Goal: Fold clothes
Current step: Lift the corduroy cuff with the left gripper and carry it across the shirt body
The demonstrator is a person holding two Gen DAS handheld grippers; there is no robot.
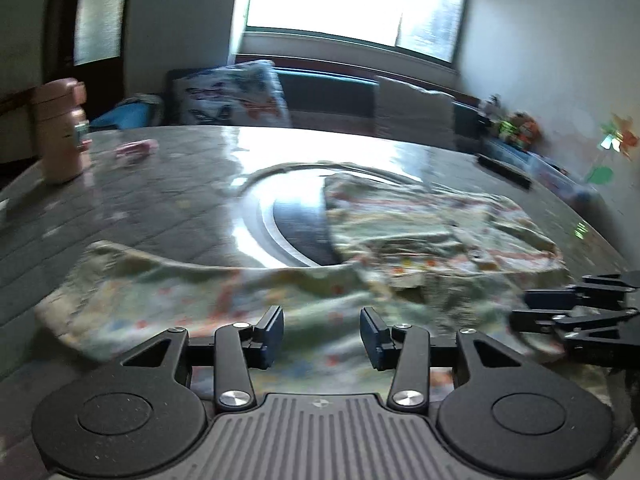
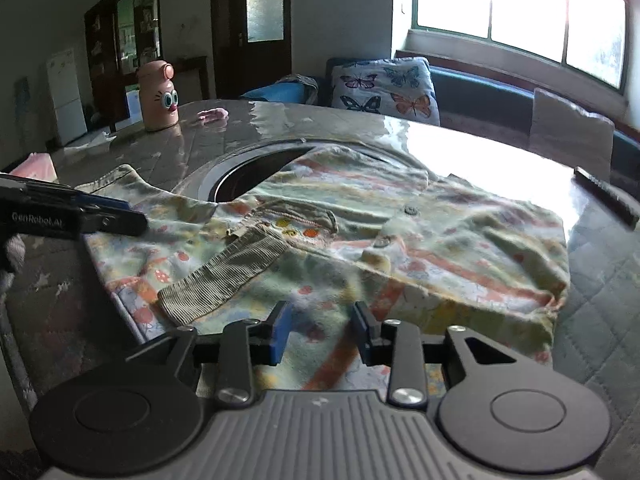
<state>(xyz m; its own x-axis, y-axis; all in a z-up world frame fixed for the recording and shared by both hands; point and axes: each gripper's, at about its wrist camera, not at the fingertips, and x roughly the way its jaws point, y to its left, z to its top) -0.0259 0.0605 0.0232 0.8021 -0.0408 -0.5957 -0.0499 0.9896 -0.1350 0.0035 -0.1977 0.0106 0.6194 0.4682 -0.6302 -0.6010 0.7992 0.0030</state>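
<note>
Patterned garment (image 2: pixel 360 232) lies partly folded on the table (image 2: pixel 500 152). Left hand-held gripper (image 1: pixel 322 334) and right hand-held gripper (image 2: pixel 320 330) hover over its near edge, jaws parted, empty. Next: regrasp an edge for another fold.

1. Ahead of your right gripper (image 2: pixel 319 334), with its black linkage and blue pads (image 2: pixel 280 330), lies the garment (image 2: pixel 360 236): pale green and cream, scattered with orange, red and yellow motifs and crossed by salmon stripes.
2. Its cuff (image 2: pixel 224 276), just beyond your left pad, is olive-beige ribbed corduroy.
3. Beneath, the table (image 2: pixel 600 312) shows a grey quilted diamond pattern under a glossy sheen, with a dark round inset (image 2: pixel 240 176).
4. Far left of your tool stands a peach-pink bottle (image 2: pixel 158 96) with cartoon eyes in teal and white.
5. Straight beyond, the white cushion (image 2: pixel 384 88) carries purple, teal, black and orange butterflies.
6. Your left gripper (image 1: pixel 322 334) matches: black, blue pads.
</note>
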